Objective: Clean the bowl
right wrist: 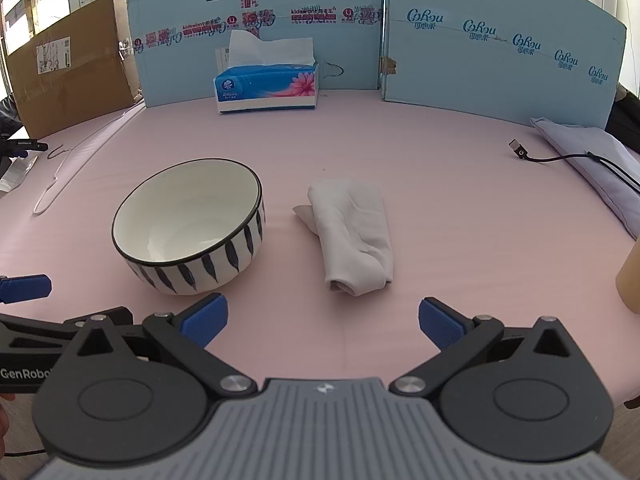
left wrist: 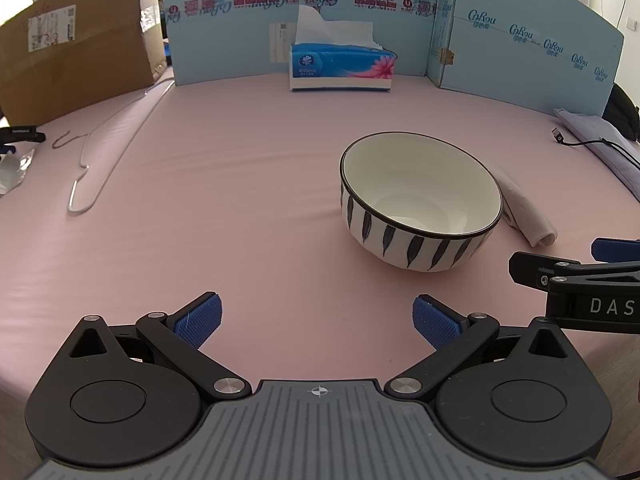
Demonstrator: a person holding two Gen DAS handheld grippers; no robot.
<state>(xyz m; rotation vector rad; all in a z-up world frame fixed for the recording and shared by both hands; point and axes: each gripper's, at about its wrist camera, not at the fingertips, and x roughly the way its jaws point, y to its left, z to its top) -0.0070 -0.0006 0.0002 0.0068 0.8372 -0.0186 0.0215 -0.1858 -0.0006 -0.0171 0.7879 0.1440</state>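
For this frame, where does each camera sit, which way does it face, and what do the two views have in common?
Left wrist: sits on the left gripper, facing forward over the pink table at the bowl; its open fingers show, the right gripper entering from the right.
Right wrist: sits on the right gripper, facing the folded cloth, bowl to its left; its open fingers show.
Shared: bowl, cloth, tissue box, hanger, blue cardboard wall.
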